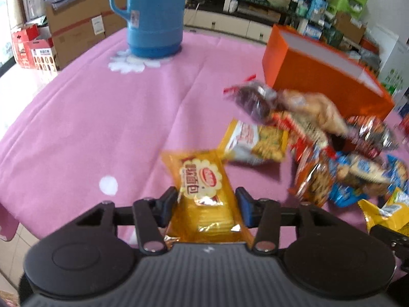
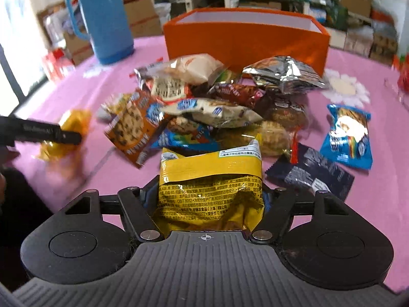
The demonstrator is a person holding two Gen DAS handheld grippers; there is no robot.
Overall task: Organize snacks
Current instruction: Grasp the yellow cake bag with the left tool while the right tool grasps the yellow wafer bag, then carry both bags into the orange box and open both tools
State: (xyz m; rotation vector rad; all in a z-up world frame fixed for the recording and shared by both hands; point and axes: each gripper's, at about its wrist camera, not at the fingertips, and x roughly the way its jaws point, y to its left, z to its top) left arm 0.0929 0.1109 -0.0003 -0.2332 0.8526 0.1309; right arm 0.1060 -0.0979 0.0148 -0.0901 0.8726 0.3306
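Observation:
My left gripper (image 1: 206, 193) is shut on an orange-yellow biscuit packet (image 1: 202, 179), whose pads press its two long sides. It also shows at the left of the right wrist view, where the left gripper (image 2: 64, 134) holds the same packet (image 2: 76, 120) beside the pile. My right gripper (image 2: 209, 186) is shut on a crumpled yellow snack bag (image 2: 212, 168), printed back facing up. A heap of mixed snack packets (image 2: 204, 107) lies just beyond it. Behind the heap stands an open orange box (image 2: 242, 41), also seen in the left wrist view (image 1: 319, 76).
A pink tablecloth (image 1: 102, 128) covers the table. A tall blue thermos jug (image 1: 153, 12) stands at the far left. A blue packet (image 2: 347, 138) and a dark packet (image 2: 311, 171) lie apart at the right. Cardboard boxes and shelves crowd the room behind.

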